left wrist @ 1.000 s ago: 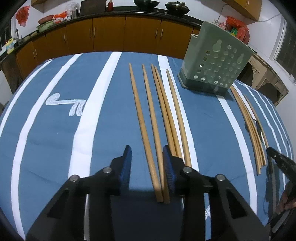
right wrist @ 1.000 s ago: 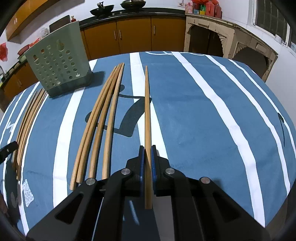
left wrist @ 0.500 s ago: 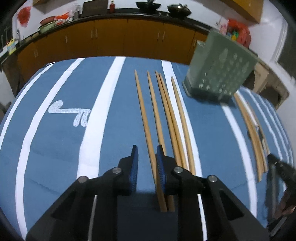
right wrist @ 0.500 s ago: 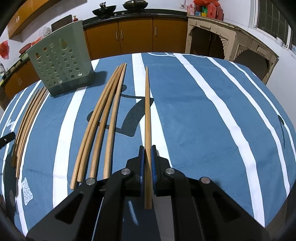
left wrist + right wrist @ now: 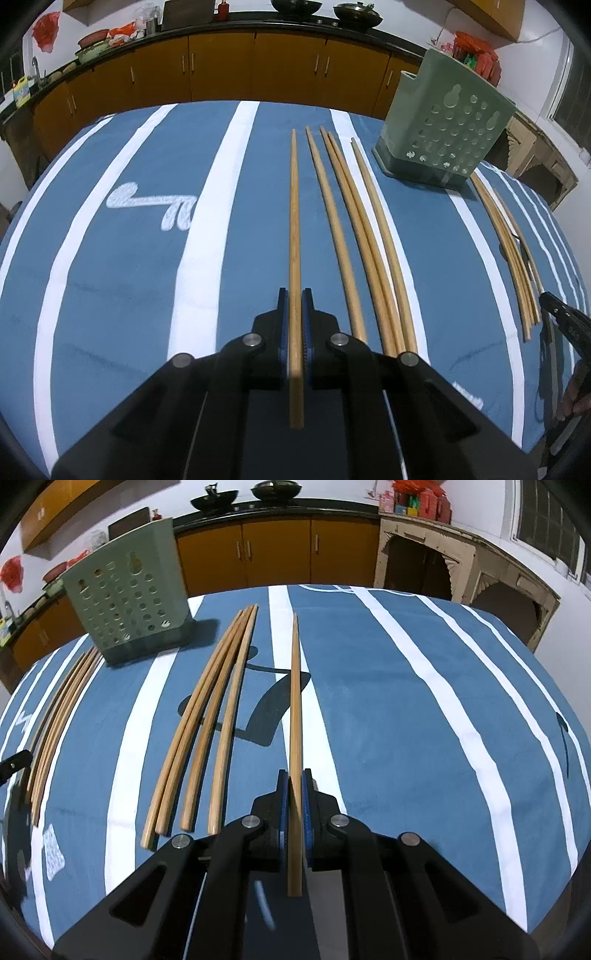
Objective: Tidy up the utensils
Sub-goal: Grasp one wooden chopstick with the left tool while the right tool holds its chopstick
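My left gripper [image 5: 294,295] is shut on a long wooden chopstick [image 5: 294,236] that points straight away along the blue striped tablecloth. Several more chopsticks [image 5: 354,236] lie to its right. My right gripper [image 5: 294,775] is shut on another chopstick [image 5: 295,701], held slightly above the cloth. Several loose chopsticks [image 5: 207,716] lie to its left. The green perforated utensil holder [image 5: 443,136] stands at the far right in the left wrist view; it also shows at the far left in the right wrist view [image 5: 129,594].
A further bundle of chopsticks [image 5: 509,251] lies past the holder, near the right gripper's tip [image 5: 561,314]. Brown kitchen cabinets [image 5: 221,70] run behind the table. The table's edge curves close on both sides.
My left gripper has closed from open onto the leftmost chopstick. My right gripper has kept its grip and lifted its chopstick slightly.
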Available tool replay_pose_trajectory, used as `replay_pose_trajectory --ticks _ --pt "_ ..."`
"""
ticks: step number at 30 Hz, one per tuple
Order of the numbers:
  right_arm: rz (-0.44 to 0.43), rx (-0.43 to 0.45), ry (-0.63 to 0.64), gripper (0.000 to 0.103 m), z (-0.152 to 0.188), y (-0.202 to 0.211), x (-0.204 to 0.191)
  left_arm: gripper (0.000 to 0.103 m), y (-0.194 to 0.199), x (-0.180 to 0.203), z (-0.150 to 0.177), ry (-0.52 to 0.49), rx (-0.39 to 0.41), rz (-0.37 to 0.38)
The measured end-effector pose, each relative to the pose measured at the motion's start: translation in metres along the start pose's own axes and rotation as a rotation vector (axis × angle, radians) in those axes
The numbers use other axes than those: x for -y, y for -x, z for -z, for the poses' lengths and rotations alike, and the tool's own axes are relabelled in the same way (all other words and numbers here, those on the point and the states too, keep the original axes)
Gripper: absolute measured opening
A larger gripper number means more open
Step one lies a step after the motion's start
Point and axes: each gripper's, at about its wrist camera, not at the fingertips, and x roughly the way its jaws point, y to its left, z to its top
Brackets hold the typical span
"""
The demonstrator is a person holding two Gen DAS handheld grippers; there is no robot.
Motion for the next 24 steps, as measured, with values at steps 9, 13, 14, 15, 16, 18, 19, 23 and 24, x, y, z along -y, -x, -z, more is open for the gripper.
replay_pose_trajectory --ticks 9,13,14,15,16,18,19,23,24 --pt "-0.043 -0.006 -0.022 0.008 0.015 0.013 0.008 0.013 0.019 0.001 0.027 0.004 0.003 0.027" --pt "-0.044 0.0 -0.021 0.008 0.02 0.017 0.007 0.013 0.026 0.003 0.037 0.009 0.019 0.018" --pt "-0.045 0.003 -0.018 0.008 0.022 0.018 0.006 0.013 0.027 0.003 0.039 0.013 0.024 0.018" --pt "-0.045 0.005 -0.013 0.008 0.023 0.018 0.005 0.013 0.027 0.003 0.04 0.015 0.028 0.017" --pt "-0.045 0.007 -0.007 0.008 0.024 0.019 0.005 0.01 0.028 0.002 0.041 0.017 0.03 0.017" --pt "-0.055 0.01 -0.011 0.008 0.025 0.019 0.007 0.008 0.029 0.002 0.043 0.02 0.033 0.021" --pt "-0.063 0.008 -0.019 0.008 0.024 0.019 0.009 0.008 0.029 0.0 0.042 0.023 0.028 0.028" --pt "-0.077 0.058 -0.02 0.008 0.018 0.034 0.011 0.008 0.035 -0.003 0.039 0.024 0.03 0.033" --pt "-0.076 0.068 -0.02 0.008 0.016 0.037 0.012 0.008 0.037 -0.003 0.038 0.024 0.037 0.033"
